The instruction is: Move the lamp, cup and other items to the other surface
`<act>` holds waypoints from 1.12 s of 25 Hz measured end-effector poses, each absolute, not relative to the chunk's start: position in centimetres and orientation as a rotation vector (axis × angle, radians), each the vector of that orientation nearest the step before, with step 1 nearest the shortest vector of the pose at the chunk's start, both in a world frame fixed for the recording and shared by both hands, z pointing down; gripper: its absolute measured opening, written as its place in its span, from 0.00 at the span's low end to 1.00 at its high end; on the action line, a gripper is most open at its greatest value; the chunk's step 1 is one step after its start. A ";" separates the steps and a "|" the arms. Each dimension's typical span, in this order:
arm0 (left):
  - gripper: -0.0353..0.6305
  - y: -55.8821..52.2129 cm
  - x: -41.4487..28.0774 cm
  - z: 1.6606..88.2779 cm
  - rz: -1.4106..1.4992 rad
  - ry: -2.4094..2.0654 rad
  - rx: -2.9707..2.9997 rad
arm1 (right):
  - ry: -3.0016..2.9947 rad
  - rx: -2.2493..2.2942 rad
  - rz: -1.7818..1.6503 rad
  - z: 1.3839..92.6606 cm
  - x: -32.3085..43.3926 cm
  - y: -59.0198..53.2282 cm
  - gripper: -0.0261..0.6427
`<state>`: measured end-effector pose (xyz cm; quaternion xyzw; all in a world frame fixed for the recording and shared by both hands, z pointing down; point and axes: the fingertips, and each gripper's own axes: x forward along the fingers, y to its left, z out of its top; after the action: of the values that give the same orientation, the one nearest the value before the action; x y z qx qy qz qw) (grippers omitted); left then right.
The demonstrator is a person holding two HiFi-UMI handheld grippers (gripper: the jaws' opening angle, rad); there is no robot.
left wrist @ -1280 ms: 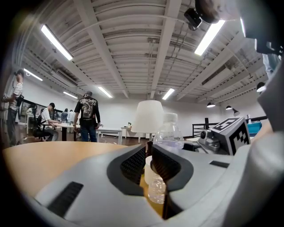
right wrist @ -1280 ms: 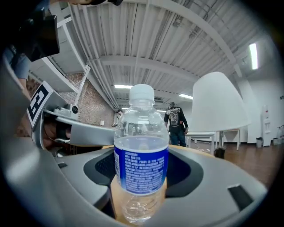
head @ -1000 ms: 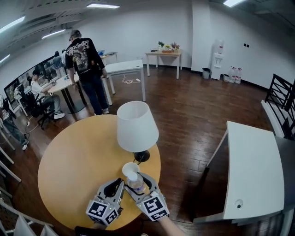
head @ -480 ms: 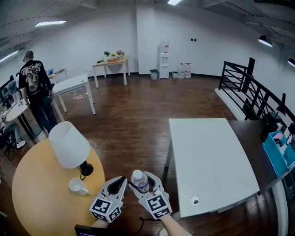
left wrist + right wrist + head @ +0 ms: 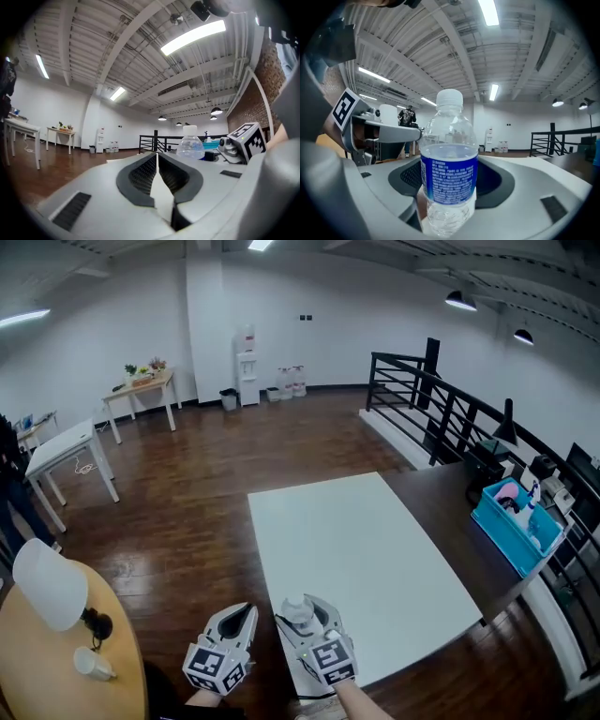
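Observation:
My right gripper (image 5: 303, 616) is shut on a clear water bottle (image 5: 297, 609) with a blue label (image 5: 449, 172) and a white cap, held upright at the near edge of the white rectangular table (image 5: 366, 549). My left gripper (image 5: 246, 613) is beside it on the left, shut with nothing in it (image 5: 157, 155). The white-shaded lamp (image 5: 49, 591) and the white cup (image 5: 91, 665) stand on the round wooden table (image 5: 33, 681) at the far left. In the left gripper view the bottle (image 5: 190, 143) shows to the right, past the jaws.
A dark desk (image 5: 441, 507) adjoins the white table on the right, with a blue bin (image 5: 518, 521) of items on it. A black railing (image 5: 441, 409) runs behind. A small white table (image 5: 58, 448), a wooden table (image 5: 141, 385) and a water dispenser (image 5: 246, 367) stand farther off.
The view has swung right: the round table with lamp and cup slid to the left edge, and the white table now lies ahead. Both grippers moved along, the bottle still held.

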<state>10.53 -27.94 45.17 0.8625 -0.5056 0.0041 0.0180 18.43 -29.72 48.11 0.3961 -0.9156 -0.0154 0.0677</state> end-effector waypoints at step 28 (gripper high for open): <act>0.09 -27.0 11.6 45.5 0.045 -1.532 2.678 | -2.721 1.446 -0.081 46.7 23.4 -28.6 0.55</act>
<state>11.57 -26.95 45.46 0.8676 -0.4963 0.0147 0.0282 23.39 -28.59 46.68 0.4689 -0.8823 -0.0263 0.0298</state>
